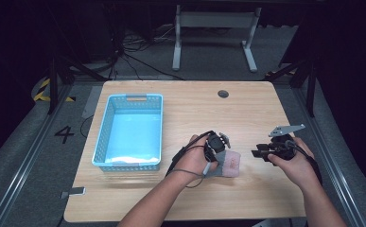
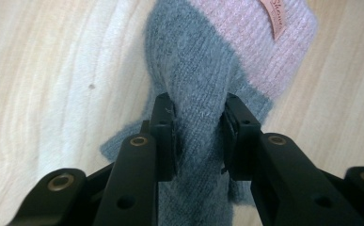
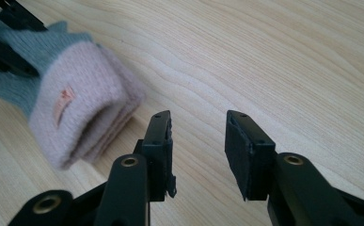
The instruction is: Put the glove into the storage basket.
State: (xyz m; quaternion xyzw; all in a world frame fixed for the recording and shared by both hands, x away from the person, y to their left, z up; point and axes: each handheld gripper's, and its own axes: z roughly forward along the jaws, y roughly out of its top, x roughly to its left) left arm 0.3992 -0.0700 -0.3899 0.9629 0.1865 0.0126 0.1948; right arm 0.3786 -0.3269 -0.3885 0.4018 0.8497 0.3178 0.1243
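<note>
Nearest the person, at the front of the wooden surface [image 1: 180, 113], the left tool [image 1: 214, 150] has its jaws pinched on the grey part of a knitted glove [image 2: 193, 75], whose pink cuff lies on the wood toward the right tool [image 1: 261, 152]. That one hovers just beside the cuff, jaws apart and holding nothing. Farther off to the left stands a blue basket [image 1: 102, 137], well apart from the glove, something pale lying at its bottom. By my judgement the pick-up is made, while carrying the glove over and dropping it in the basket is not yet done
</note>
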